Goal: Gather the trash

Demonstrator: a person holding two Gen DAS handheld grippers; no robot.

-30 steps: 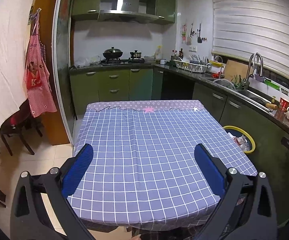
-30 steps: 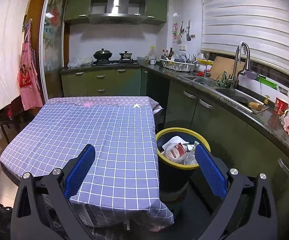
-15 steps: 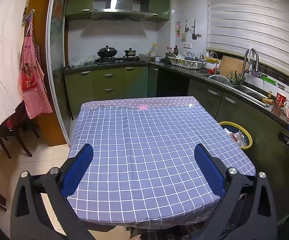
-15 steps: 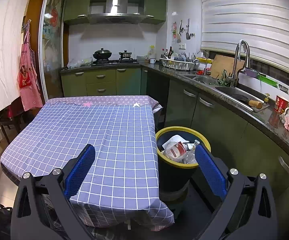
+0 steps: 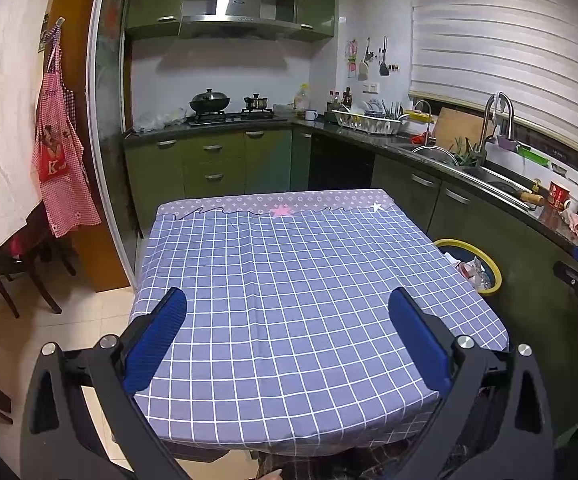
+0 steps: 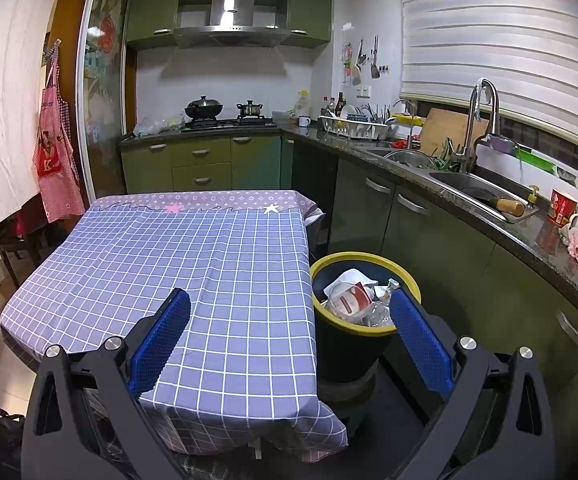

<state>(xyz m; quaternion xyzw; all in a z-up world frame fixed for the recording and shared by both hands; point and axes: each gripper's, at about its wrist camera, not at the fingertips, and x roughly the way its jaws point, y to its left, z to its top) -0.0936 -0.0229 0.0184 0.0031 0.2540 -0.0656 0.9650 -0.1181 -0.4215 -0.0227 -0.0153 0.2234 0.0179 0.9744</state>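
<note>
Right wrist view: right claw [image 6: 289, 332] spread wide, nothing between the blue pads, held above the near right corner of the table [image 6: 193, 264]. Left claw [image 5: 287, 336] also spread and empty over the table's near edge. The checked cloth shows no trash on it. Trash [image 6: 353, 298] sits in the yellow-rimmed bin [image 6: 321, 266], just right of the table, close ahead of the right claw's right finger. Risk: bin looks full near the rim, so a careless dip could knock wrappers out or tip it. Far: green cabinets, stove [image 6: 225, 122], sink [image 6: 473, 188] along the right.
</note>
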